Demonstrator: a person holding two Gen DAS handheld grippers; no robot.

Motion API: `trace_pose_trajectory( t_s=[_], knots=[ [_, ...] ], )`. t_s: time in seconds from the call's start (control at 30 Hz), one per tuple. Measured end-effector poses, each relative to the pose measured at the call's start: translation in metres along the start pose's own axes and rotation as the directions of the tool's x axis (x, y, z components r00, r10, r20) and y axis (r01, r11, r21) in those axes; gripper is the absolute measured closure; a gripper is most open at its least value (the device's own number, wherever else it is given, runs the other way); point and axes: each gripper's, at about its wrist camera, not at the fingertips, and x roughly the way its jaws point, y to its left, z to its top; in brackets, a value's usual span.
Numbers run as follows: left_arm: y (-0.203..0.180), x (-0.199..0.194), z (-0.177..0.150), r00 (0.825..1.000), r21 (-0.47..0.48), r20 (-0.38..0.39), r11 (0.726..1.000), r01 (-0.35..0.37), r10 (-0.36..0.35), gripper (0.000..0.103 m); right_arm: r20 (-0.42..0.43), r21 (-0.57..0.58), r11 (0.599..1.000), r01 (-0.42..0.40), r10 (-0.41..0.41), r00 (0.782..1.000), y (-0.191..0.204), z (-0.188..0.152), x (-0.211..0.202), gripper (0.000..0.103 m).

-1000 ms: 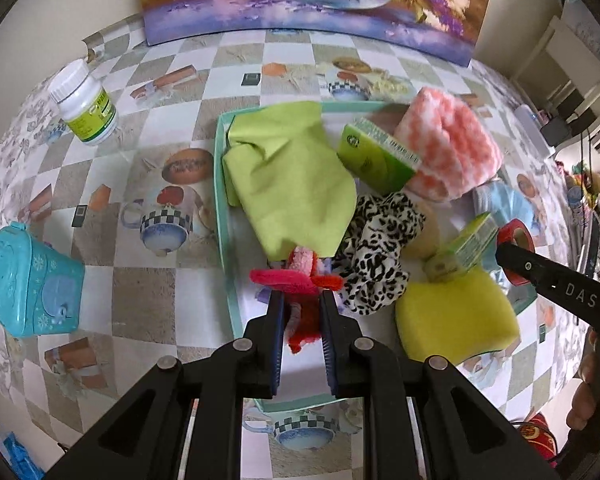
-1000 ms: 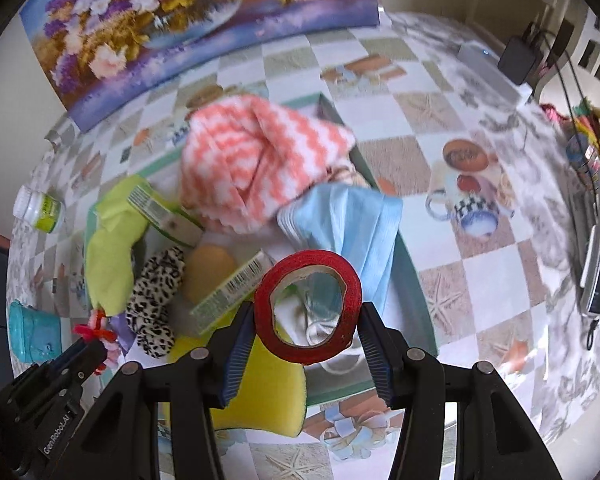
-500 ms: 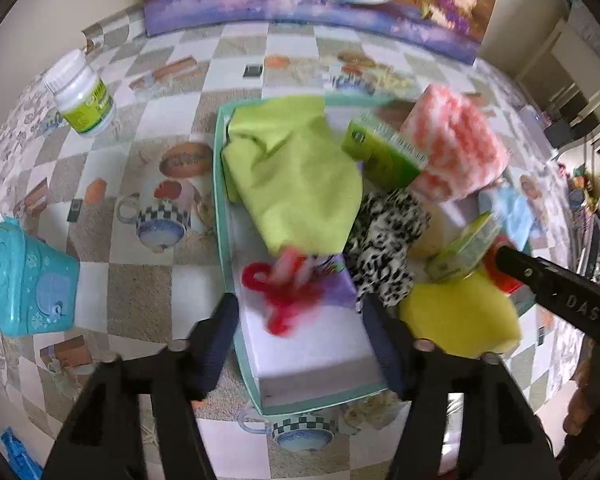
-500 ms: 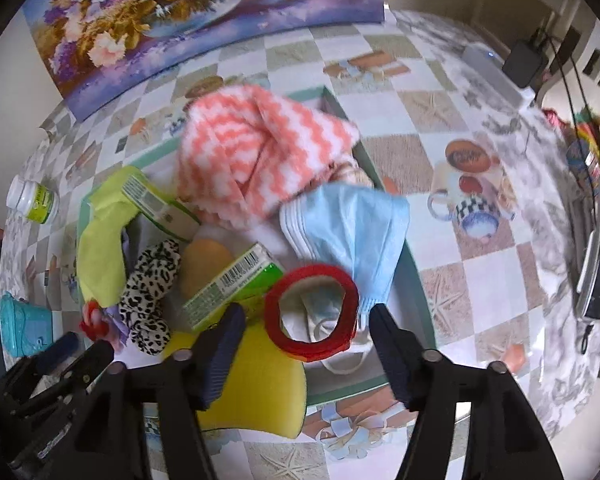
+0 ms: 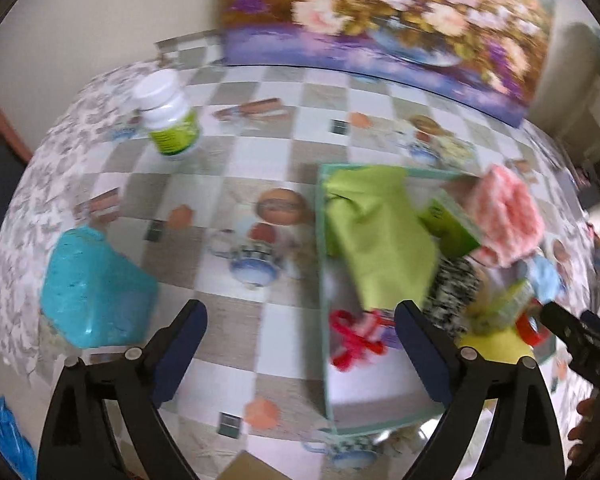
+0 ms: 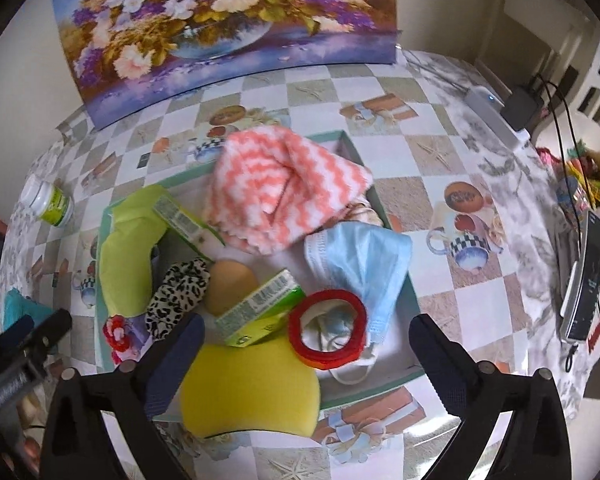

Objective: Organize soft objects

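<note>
Both grippers hang above a table covered in a checked teacup-print oilcloth (image 6: 416,152), and each has its two fingers spread wide with nothing between them. The left gripper (image 5: 300,320) sits over the near-left edge of the shallow teal-rimmed tray (image 5: 320,264), in a blurred view; the right gripper (image 6: 306,334) is over the tray's near side. The soft things lie piled in that tray: a lime-green cloth (image 6: 128,256) along the left wall, a pink-and-white zigzag fleece towel (image 6: 284,188) bunched at the back, a pale blue face mask (image 6: 364,256) toward the right wall, a leopard-print scrunchie (image 6: 178,294) beside a tan egg-shaped sponge (image 6: 230,286), a red fuzzy hair tie (image 6: 116,332) in the near-left corner, and a yellow foam sponge (image 6: 248,388) hanging over the near rim. Mixed among them are harder items: two green cardboard boxes, one leaning on the towel (image 6: 180,216) and one on the yellow sponge (image 6: 260,312), and a red tape ring (image 6: 328,330) lying on the mask's ear loops, directly between the right fingers in view. Outside the tray, to the left, stand a white bottle with a green label (image 5: 168,120) and a turquoise plastic box (image 5: 96,292). A floral painting (image 6: 220,20) leans at the table's far edge, and cables and devices (image 6: 584,276) crowd the far right.
</note>
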Motion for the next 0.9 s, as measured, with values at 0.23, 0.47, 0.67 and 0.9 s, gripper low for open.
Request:
trace_pose_trajectory(
  t_s=[0.23,0.47,0.67,0.9],
  knots=[
    [0.023,0.002,0.006,1.000,-0.067,0.014,0.998,-0.017,0.018,0.003,0.005,-0.046,0.999,0.006,-0.006,1.000,0.015,-0.001,-0.001,0.000],
    [0.031,-0.001,0.007,1.000,-0.100,0.028,0.995,0.007,-0.004,0.001,0.003,-0.077,0.997,0.017,-0.017,1.000,0.022,-0.005,-0.002,0.000],
    [0.028,-0.011,0.002,0.998,-0.088,0.055,0.996,0.030,-0.026,0.001,0.016,-0.099,0.995,0.020,-0.019,1.000,0.031,-0.011,-0.008,0.000],
    [0.023,-0.028,-0.012,0.994,-0.037,0.110,0.999,-0.023,0.027,0.001,0.031,-0.106,0.994,0.008,-0.005,1.000,0.039,-0.025,-0.017,0.000]
  ],
)
